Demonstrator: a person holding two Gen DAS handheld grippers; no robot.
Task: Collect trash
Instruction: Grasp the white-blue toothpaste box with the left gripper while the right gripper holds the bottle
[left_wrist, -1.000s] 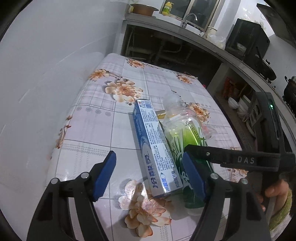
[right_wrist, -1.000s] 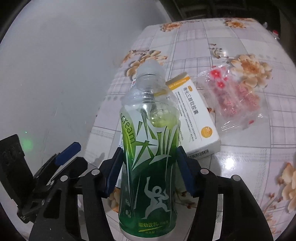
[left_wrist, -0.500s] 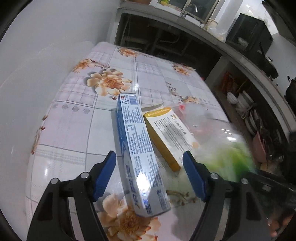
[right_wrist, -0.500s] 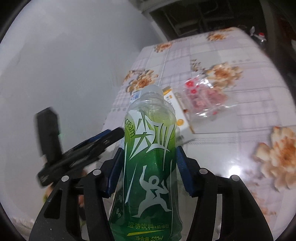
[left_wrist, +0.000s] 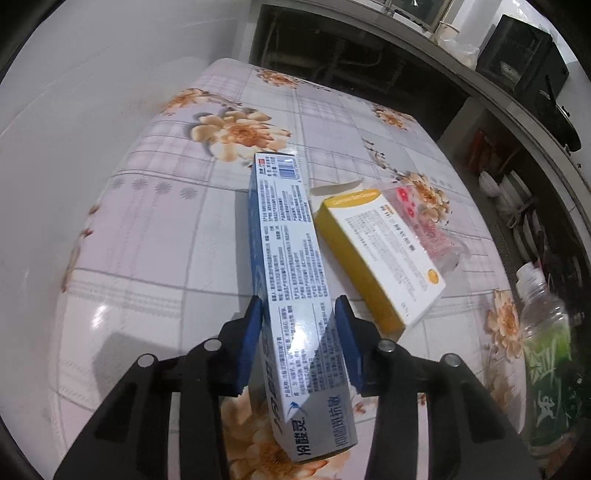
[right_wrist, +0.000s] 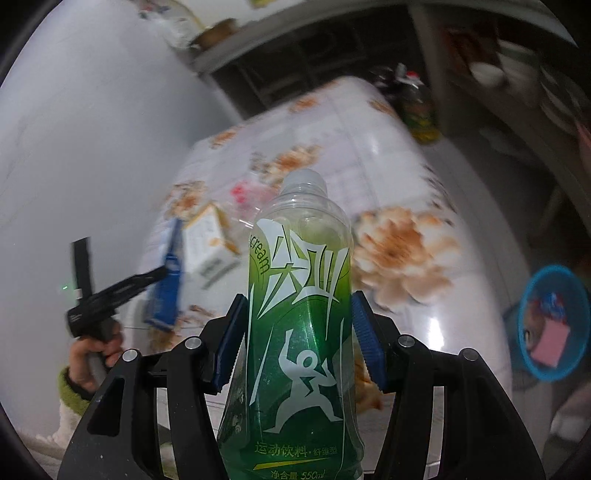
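Observation:
A long blue-and-white toothpaste box (left_wrist: 288, 251) lies on the floral table (left_wrist: 147, 240). My left gripper (left_wrist: 299, 321) straddles its near half; the jaws are closing and both blue pads touch its sides. A yellow-and-white carton (left_wrist: 384, 254) and a clear wrapper with pink-red pieces (left_wrist: 424, 225) lie just right of it. My right gripper (right_wrist: 299, 325) is shut on an empty green drink bottle (right_wrist: 299, 295), held upright above the table's near right part. The bottle (left_wrist: 543, 332) also shows at the right edge of the left wrist view.
A blue bin (right_wrist: 550, 325) holding some trash stands on the floor to the right of the table. A white wall runs along the table's left side. Counters and shelves with dishes stand behind, and a dark bottle (right_wrist: 417, 107) stands past the far corner.
The left jaws have come in from wide apart onto the toothpaste box, and that hand has sunk a little. The right gripper has carried the bottle off to the right, away from the boxes.

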